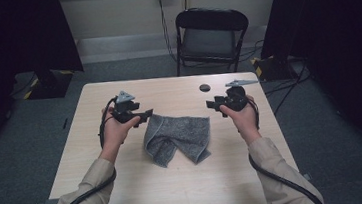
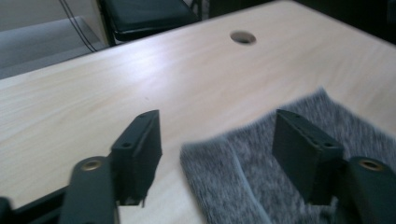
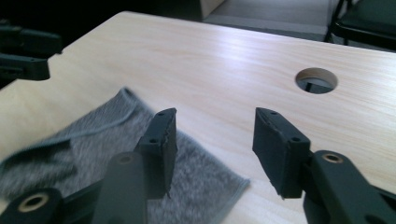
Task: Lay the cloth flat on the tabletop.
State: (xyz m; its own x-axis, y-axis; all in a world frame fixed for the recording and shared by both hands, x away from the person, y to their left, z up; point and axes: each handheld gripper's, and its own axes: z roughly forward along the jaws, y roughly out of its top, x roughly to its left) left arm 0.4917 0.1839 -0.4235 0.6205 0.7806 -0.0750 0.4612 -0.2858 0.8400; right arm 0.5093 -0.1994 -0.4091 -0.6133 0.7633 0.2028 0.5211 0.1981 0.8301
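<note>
Pale wooden tabletop (image 1: 127, 187) holds a crumpled grey towel (image 1: 177, 137) between two open, empty hand-held grippers, left hand-held gripper (image 1: 146, 115) at its near-left corner, right hand-held gripper (image 1: 210, 103) beside its right corner.

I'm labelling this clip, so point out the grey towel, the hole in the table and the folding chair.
grey towel (image 1: 179, 135), high view, middle of the cloth.
hole in the table (image 3: 316, 80), right gripper view, its opening.
folding chair (image 1: 209, 41), high view, seat.
</note>
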